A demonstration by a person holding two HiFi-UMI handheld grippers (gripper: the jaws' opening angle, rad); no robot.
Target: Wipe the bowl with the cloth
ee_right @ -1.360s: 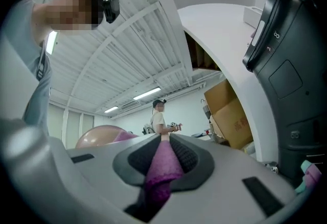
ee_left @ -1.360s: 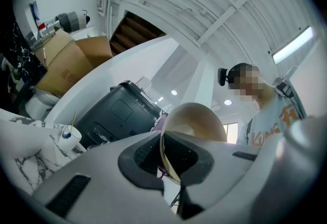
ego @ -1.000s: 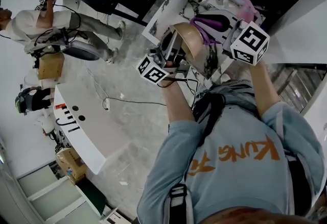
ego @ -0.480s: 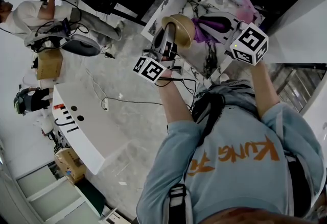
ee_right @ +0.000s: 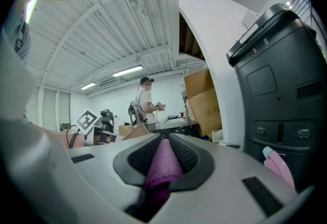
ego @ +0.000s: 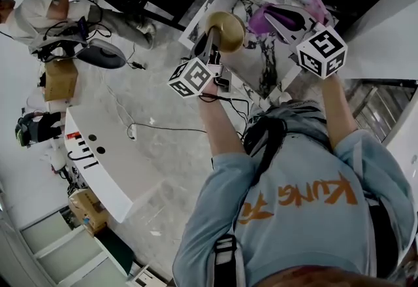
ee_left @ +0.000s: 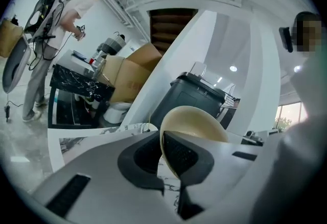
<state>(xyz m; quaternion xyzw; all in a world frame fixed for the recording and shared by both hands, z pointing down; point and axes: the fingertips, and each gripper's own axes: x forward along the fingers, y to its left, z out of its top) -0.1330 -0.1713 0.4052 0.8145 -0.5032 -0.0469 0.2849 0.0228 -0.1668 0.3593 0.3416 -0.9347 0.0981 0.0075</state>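
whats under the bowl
The left tongs hold the bowl up by its rim, above the marble table. The patch of table straight beneath is covered by the bowl itself.

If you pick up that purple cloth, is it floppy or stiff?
Probably floppy: the purple cloth is squashed into a narrow fold between the jaws of the right gripper, which a stiff thing would not do. It looks like thin, soft fabric, so it is likely light. Its fuzzy surface probably keeps it from slipping out.
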